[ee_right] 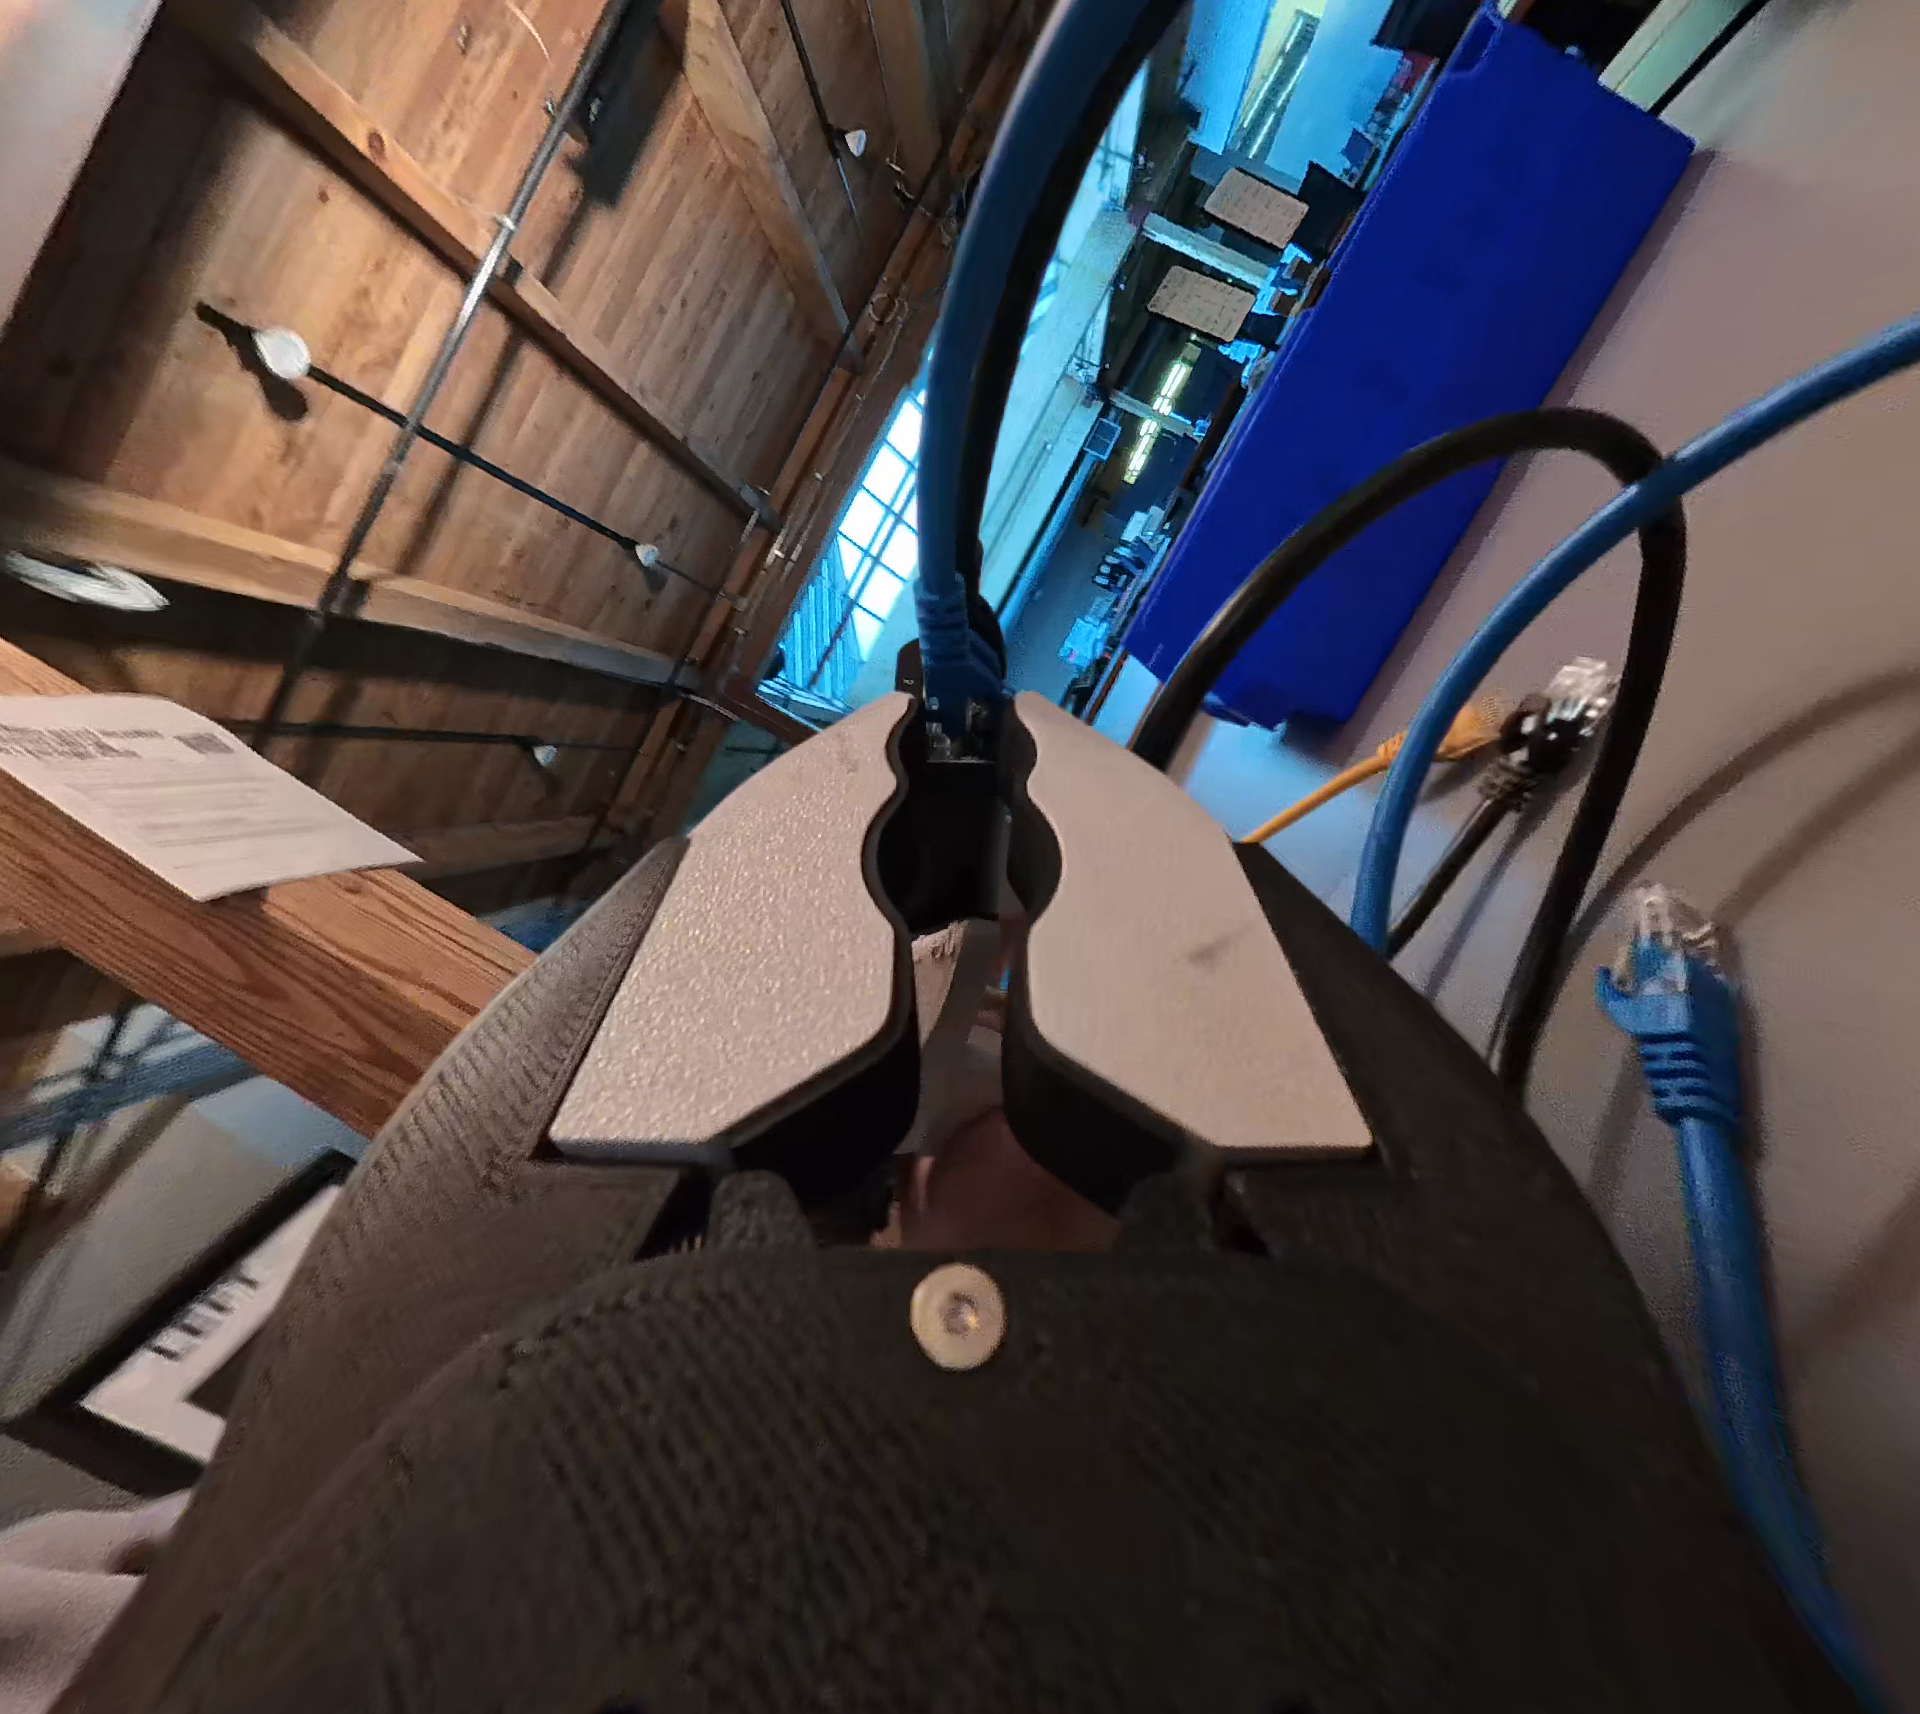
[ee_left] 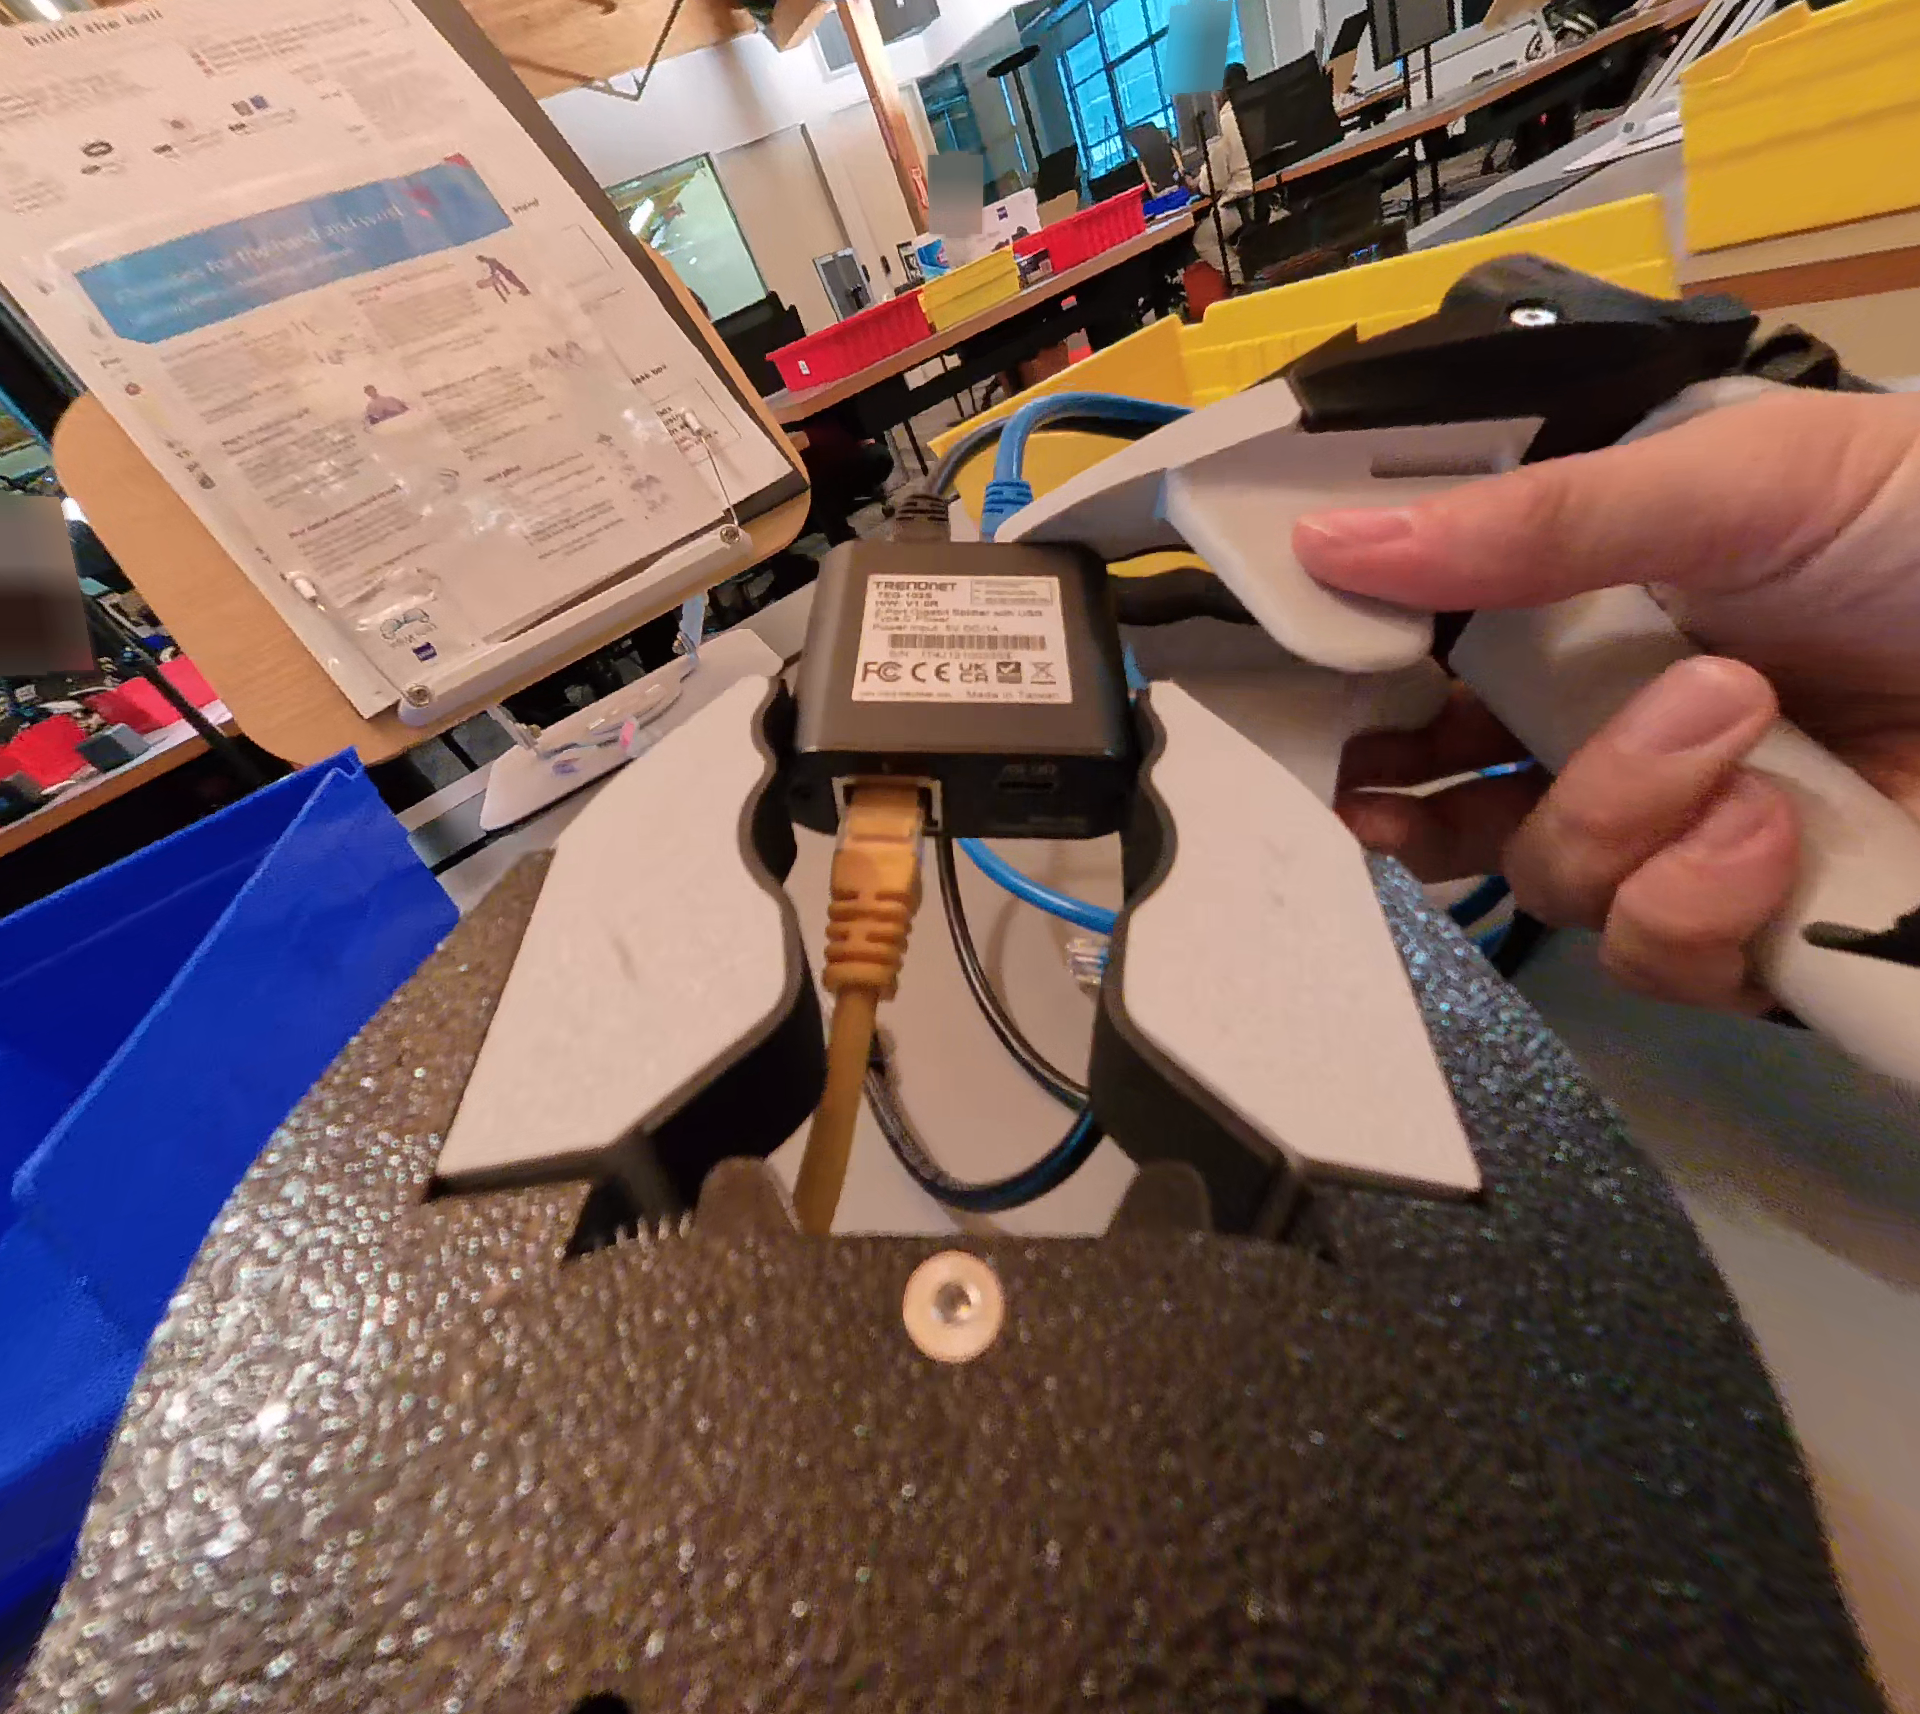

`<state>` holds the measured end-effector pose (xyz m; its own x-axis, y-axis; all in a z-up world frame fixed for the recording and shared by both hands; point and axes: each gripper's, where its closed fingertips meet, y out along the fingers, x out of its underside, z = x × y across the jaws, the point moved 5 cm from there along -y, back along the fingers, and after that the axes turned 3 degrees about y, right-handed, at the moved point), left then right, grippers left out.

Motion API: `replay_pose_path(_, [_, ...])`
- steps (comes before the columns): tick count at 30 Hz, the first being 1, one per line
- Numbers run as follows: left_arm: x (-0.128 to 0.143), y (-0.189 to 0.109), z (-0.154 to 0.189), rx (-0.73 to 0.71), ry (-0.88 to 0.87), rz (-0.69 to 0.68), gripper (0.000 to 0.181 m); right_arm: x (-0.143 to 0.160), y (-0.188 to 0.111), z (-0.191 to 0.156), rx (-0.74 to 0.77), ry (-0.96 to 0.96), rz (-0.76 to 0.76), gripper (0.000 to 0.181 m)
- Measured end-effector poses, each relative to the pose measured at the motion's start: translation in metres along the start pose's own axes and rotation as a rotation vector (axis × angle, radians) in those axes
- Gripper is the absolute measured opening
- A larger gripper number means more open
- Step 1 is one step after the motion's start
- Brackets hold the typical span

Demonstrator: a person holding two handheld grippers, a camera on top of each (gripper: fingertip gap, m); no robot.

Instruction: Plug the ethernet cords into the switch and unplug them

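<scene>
A black switch (ee_left: pixel 961 615) is held off the table, label side up, between the fingers of my left gripper (ee_left: pixel 961 729), which is shut on its two sides. A yellow ethernet cord (ee_left: pixel 871 895) is plugged into its near port. A blue cord (ee_left: pixel 1003 480) and a black cord (ee_left: pixel 920 511) enter its far side. My right gripper (ee_left: pixel 1049 521), in a person's hand, reaches over the far end. In the right wrist view it (ee_right: pixel 958 714) is nearly closed on the blue cord's plug (ee_right: pixel 951 636) at the switch.
Loose blue (ee_right: pixel 1673 1010), black (ee_right: pixel 1548 729) and yellow (ee_right: pixel 1455 739) cord ends lie on the grey table (ee_right: pixel 1818 230). A blue bin (ee_left: pixel 156 1041) stands at the left, yellow bins (ee_left: pixel 1818 106) at the right. A tilted document stand (ee_left: pixel 364 314) is behind the switch. Only a small space, under 4 cm, lies between the two pairs of fingers.
</scene>
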<state>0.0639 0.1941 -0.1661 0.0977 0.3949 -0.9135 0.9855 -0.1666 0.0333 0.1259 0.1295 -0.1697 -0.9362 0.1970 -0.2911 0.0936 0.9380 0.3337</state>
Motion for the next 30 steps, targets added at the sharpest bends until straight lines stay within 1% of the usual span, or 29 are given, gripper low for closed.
replay_pose_path(5, [0.001,0.000,-0.002,-0.011,0.000,-0.007,0.061,0.003,0.001,0.004,-0.001,0.086,0.025,0.012])
replay_pose_path(8, [0.002,0.000,-0.002,-0.005,0.004,-0.010,0.061,0.003,0.001,0.005,-0.003,0.104,0.026,0.012])
replay_pose_path(13, [0.003,0.000,-0.002,0.020,0.021,-0.006,0.061,0.003,-0.001,0.003,0.009,-0.040,-0.003,0.010])
replay_pose_path(17, [0.002,0.000,-0.001,0.003,0.063,-0.011,0.061,0.002,-0.002,0.005,-0.022,-0.088,-0.038,0.009])
replay_pose_path(19, [0.004,0.000,0.000,-0.004,0.077,-0.014,0.061,0.002,-0.003,0.007,-0.019,-0.111,-0.055,0.009])
replay_pose_path(20, [0.005,0.001,0.001,-0.008,0.069,-0.020,0.061,0.001,-0.003,0.008,0.000,-0.152,-0.067,0.009])
replay_pose_path(22, [0.007,0.001,0.001,-0.024,0.073,-0.022,0.061,-0.003,-0.004,0.007,0.042,-0.255,-0.091,0.009])
replay_pose_path(24, [0.006,-0.001,-0.005,-0.081,0.110,-0.026,0.061,-0.016,-0.008,0.001,0.063,-0.317,-0.059,0.009])
replay_pose_path(25, [0.004,-0.003,-0.009,-0.095,0.122,-0.015,0.061,-0.021,-0.009,-0.002,0.059,-0.328,-0.087,0.007])
replay_pose_path(26, [0.002,-0.005,-0.013,-0.097,0.110,0.002,0.061,-0.022,-0.010,-0.005,0.058,-0.337,-0.147,0.008])
replay_pose_path(27, [0.000,-0.006,-0.020,-0.117,0.086,0.005,0.061,-0.025,-0.011,-0.009,0.063,-0.386,-0.141,0.008])
replay_pose_path(28, [-0.002,-0.008,-0.027,-0.133,0.069,0.001,0.061,-0.023,-0.010,-0.014,0.059,-0.441,-0.195,0.007])
replay_pose_path(29, [-0.005,-0.009,-0.033,-0.139,0.055,0.006,0.061,-0.020,-0.008,-0.016,0.076,-0.475,-0.288,0.008])
replay_pose_path(30, [-0.009,-0.012,-0.040,-0.158,0.045,0.019,0.061,-0.020,-0.008,-0.021,0.085,-0.527,-0.305,0.007])
